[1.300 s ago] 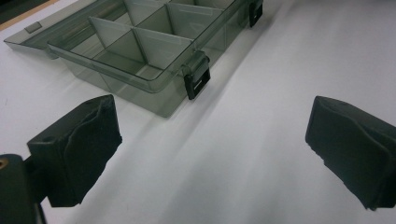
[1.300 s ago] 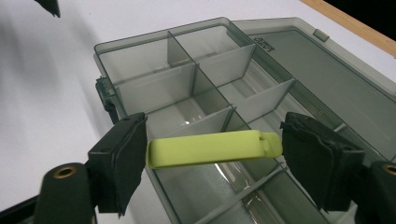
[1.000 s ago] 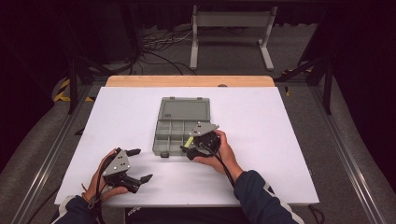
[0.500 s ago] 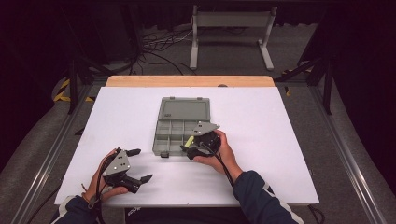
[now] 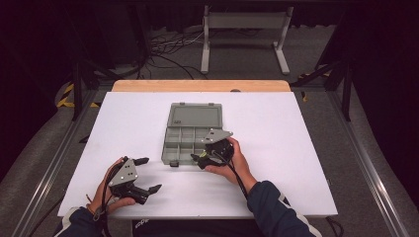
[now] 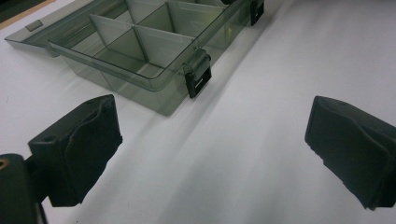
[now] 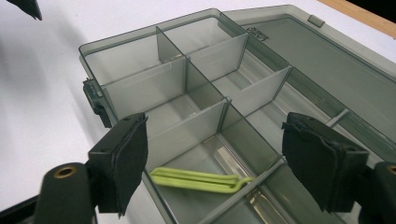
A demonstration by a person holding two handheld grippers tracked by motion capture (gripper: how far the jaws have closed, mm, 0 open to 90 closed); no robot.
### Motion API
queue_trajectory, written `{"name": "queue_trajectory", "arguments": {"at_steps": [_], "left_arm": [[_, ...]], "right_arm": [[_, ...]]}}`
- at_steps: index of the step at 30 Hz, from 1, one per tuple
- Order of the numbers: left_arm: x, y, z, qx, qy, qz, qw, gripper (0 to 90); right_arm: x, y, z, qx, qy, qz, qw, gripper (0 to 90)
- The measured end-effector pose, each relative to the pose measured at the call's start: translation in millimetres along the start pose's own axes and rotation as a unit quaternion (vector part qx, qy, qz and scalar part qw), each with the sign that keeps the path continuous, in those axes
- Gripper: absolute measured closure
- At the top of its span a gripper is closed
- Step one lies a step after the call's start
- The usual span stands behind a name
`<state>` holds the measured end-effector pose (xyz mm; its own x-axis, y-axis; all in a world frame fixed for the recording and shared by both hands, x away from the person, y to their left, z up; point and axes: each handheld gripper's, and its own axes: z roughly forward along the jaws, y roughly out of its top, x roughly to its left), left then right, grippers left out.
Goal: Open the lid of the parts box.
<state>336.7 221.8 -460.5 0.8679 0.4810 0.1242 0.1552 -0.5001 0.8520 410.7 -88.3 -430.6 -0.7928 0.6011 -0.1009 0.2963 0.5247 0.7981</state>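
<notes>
A smoky grey compartment box (image 5: 184,139) lies open at the table's middle, lid flat toward the back. My right gripper (image 5: 201,160) hovers at the box's front right corner. In the right gripper view my right gripper (image 7: 224,156) stands open over the dividers (image 7: 205,93). A lime-green plastic clip (image 7: 198,180) lies flat in the nearest compartment, below the pads and untouched. My left gripper (image 5: 148,174) rests near the table's front left, open and holding nothing. In the left gripper view my left gripper (image 6: 215,140) faces bare table, with the box (image 6: 135,44) and its black latch (image 6: 198,79) ahead.
The white table (image 5: 296,148) has free room to the right and left of the box. A wooden strip (image 5: 197,85) runs along its far edge. Beyond it stand a metal frame (image 5: 244,29) and floor cables (image 5: 168,52).
</notes>
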Motion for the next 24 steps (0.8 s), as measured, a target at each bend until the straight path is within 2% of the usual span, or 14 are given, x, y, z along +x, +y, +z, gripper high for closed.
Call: {"name": "queue_trajectory", "arguments": {"at_steps": [8, 12, 17, 19, 24], "left_arm": [[0.0, 1.1, -1.3, -0.007, 0.009, 0.003, 0.9999, 8.8], [-0.5, 2.5, -2.7, -0.010, 0.023, 0.001, 0.9997, 15.6], [-0.8, 4.1, -3.8, -0.011, 0.029, 0.003, 0.9995, 23.7], [-0.7, 4.9, -4.4, -0.010, 0.037, 0.008, 0.9993, 26.6], [1.4, 7.6, -6.5, -0.015, 0.042, 0.000, 0.9990, 33.4]], "right_arm": [[0.2, 0.3, -5.2, -0.011, -0.001, -0.003, 0.9999, 29.3], [-0.4, 0.4, -13.2, -0.027, -0.005, -0.012, 0.9996, 32.5], [-1.2, -0.2, -22.8, -0.044, -0.004, -0.018, 0.9989, 39.1], [-0.9, -0.9, -28.4, -0.050, -0.003, -0.027, 0.9984, 44.3], [-1.9, -3.2, -38.6, -0.059, 0.003, -0.038, 0.9975, 49.2]]}}
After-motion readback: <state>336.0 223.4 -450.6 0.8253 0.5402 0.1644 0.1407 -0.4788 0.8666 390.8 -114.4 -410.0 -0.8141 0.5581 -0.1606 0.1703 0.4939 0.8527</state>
